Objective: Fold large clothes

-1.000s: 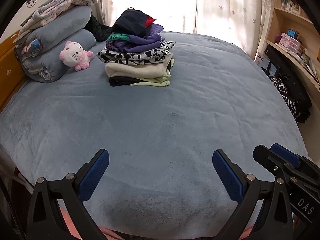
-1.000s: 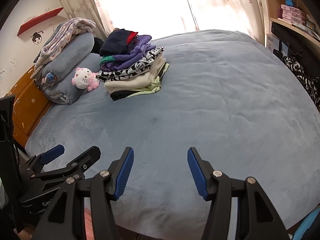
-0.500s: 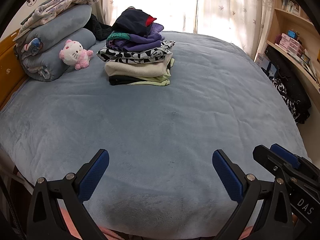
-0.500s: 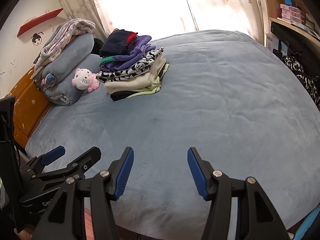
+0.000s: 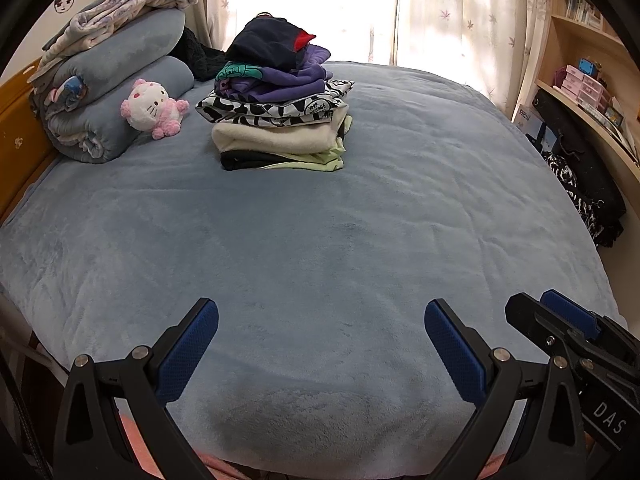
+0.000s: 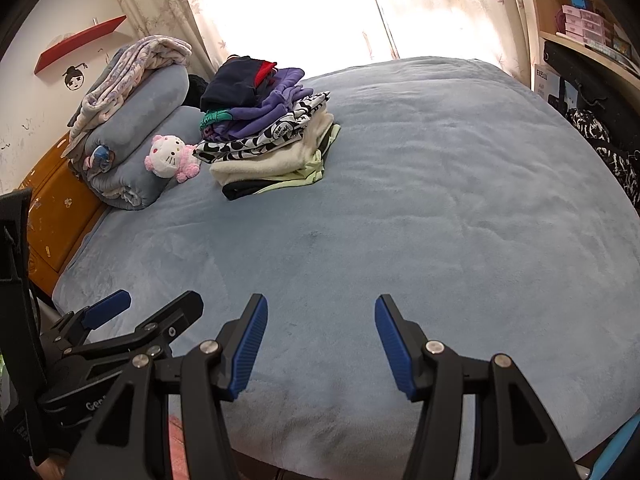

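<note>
1. One wide bed under a blue-grey plush blanket fills both our views.
2. We see rolled blue-grey bedding at the headboard side.
3. We find the stack of folded clothes on the far part of the bed, well apart from both tongs.
4. Our left tongs gape wide, holding nothing.
5. Our right tongs stand open and empty.
6. A pink-and-white plush cat leans against the bedding.

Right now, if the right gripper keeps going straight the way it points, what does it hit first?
Most likely the blue-grey fleece blanket on the bed. The right gripper points at bare blanket with its jaws open and empty; the stack of folded clothes sits well left.
</note>
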{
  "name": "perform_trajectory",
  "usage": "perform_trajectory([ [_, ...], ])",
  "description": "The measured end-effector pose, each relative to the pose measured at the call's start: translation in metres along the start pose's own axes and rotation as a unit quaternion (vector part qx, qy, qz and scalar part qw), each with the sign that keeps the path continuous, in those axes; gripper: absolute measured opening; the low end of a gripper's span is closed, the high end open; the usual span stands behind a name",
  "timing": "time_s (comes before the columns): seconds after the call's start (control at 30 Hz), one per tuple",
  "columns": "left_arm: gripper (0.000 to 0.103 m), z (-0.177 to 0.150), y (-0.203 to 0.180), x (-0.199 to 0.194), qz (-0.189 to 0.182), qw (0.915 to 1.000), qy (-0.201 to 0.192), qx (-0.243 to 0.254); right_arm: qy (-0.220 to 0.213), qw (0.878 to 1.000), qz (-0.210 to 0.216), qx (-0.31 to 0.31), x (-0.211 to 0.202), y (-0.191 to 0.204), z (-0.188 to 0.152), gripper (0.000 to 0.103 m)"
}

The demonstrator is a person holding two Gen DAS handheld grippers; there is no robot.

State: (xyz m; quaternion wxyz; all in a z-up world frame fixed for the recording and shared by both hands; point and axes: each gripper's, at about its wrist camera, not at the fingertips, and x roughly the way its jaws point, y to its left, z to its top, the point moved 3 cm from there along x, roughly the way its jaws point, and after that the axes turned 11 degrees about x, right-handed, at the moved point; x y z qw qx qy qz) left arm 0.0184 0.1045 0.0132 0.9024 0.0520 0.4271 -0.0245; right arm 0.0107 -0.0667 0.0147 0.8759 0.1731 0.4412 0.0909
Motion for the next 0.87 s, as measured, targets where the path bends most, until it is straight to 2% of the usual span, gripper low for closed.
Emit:
perform_trajectory([
  [0.87, 0.102, -0.0019, 0.0021, -0.0001, 0.008, 1.0000, -0.001, 0.000, 0.002, 1.000, 0.000, 0.003, 0.0006, 0.0028, -0.0024, 0.056],
])
